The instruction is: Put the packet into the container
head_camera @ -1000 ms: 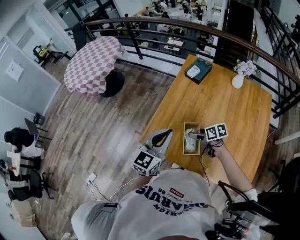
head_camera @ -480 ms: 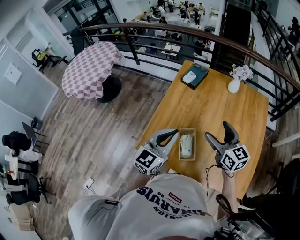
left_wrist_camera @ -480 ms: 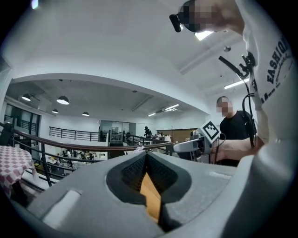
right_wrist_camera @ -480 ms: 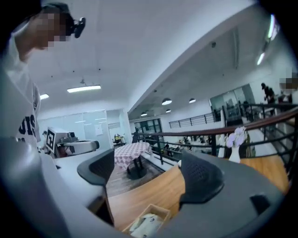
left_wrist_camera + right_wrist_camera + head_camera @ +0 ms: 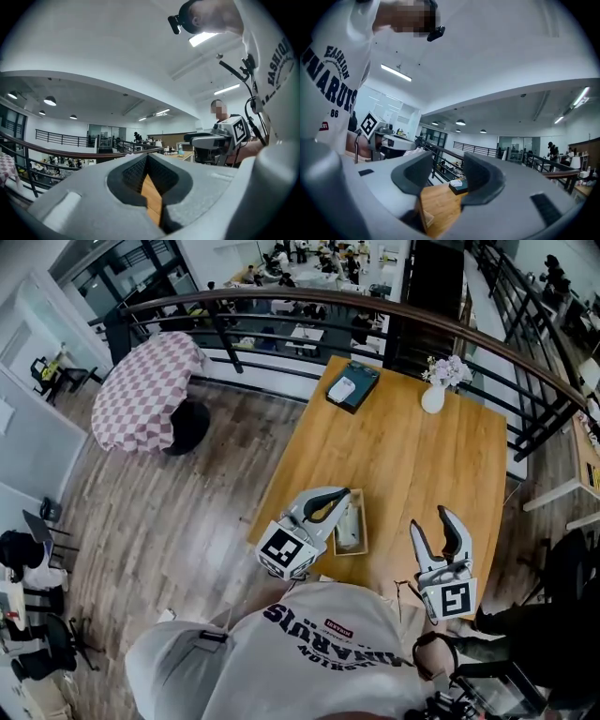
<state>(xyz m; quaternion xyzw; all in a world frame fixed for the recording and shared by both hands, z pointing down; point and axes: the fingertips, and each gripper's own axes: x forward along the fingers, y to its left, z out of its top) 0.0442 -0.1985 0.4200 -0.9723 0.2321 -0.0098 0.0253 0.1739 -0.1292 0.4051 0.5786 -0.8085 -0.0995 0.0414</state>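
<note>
From the head view, we see the small wooden container [image 5: 362, 521] near the close edge of the wooden table [image 5: 412, 456], and the white packet [image 5: 349, 527] lies inside it. The left gripper [image 5: 344, 495] shows over the container's left side, its jaws pressed together with nothing in them. The right gripper [image 5: 434, 521] hangs to the right of the container, well apart from it. Its jaws stand parted and empty, and they have just been closing. Far beyond the container, a white vase of flowers [image 5: 433, 396] and a dark box [image 5: 352, 387] stand at the table's far end.

In the left gripper view, we see the left gripper [image 5: 147, 159] clenched, tips meeting, with only a sliver of table [image 5: 151, 197] showing through the gap below them. The right gripper [image 5: 213, 140] appears off to the right.

In the right gripper view, the right gripper [image 5: 447, 171] is released, and only the table [image 5: 440, 206] and the dark box [image 5: 457, 185] show between its jaws. The left gripper [image 5: 389, 140] appears off to the left.
</note>
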